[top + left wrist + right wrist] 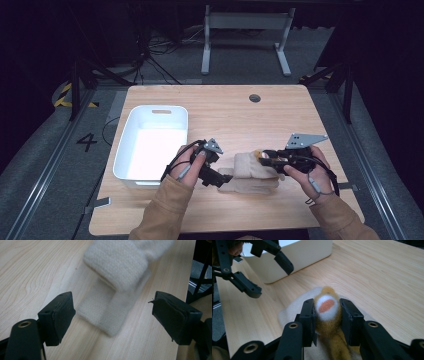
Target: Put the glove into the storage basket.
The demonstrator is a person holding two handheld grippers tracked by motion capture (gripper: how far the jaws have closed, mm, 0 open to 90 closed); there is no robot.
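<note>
A small yellow-brown plush toy (327, 322) with a white muzzle and an orange patch sits between the jaws of my right gripper (327, 312), which is shut on it. It hangs just over a cream fleece cloth (248, 175) lying folded on the wooden table (225, 115). In the high view the right gripper (263, 156) points left above the cloth's right part. My left gripper (113, 315) stands open, its jaws apart on either side of the cloth's (110, 310) near end, touching nothing. In the high view the left gripper (224, 178) is at the cloth's left edge.
A white plastic bin (152, 145) with a handle slot stands at the table's left, close behind the left hand; its wall (294, 257) also appears in the right gripper view. A round cable hole (254, 98) marks the far side. A metal stand's legs (245, 45) rise beyond the table.
</note>
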